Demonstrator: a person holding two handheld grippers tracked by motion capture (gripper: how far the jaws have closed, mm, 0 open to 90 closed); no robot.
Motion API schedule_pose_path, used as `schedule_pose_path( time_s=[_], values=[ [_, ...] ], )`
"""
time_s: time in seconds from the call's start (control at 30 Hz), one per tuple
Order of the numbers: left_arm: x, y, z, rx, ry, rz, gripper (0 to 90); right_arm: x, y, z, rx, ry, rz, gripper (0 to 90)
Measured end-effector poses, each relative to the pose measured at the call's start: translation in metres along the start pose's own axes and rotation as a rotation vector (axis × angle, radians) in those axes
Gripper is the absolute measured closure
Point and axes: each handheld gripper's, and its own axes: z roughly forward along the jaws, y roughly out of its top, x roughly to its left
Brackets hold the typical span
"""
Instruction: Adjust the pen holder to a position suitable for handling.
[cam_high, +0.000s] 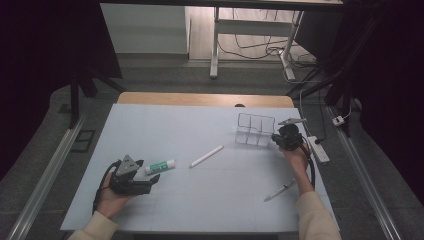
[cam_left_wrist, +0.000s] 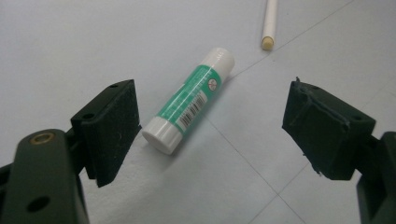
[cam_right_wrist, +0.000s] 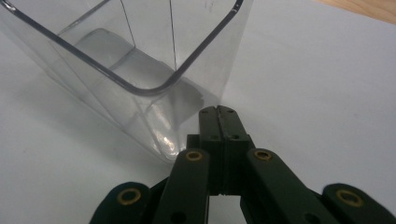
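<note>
On the counter (cam_high: 165, 135) lie one glue stick (cam_high: 160, 166), one white stick (cam_high: 206, 156) of chalk-like look, one slim pen-like tool (cam_high: 280, 191) and one clear divided organizer (cam_high: 254, 130). The organizer shows at least three compartments along its front. Two hand-held grippers are present: the left hand-held gripper (cam_high: 150, 175) and the right hand-held gripper (cam_high: 275, 137).

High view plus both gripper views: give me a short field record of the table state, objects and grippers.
surface: pale blue-grey sheet over a wooden table
left gripper: open, fingers either side of the glue stick, not touching it
green-and-white glue stick: lying flat
white rod: lying mid-sheet, beyond the glue stick
clear plastic divided organiser: upright, far right, compartments look empty
right gripper: shut, tip close beside the organiser's corner, contact unclear
slim clear pen-like item: lying near the person's right forearm
</note>
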Motion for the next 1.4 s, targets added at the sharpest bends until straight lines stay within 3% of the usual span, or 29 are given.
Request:
schedule_pose_path(
  time_s=[1.4],
  values=[
    [0.0, -0.001, 0.0, 0.004, 0.003, -0.005, 19.3, 0.031, 0.026, 0.024, -0.01, 0.038, -0.067, 89.1]
  ],
)
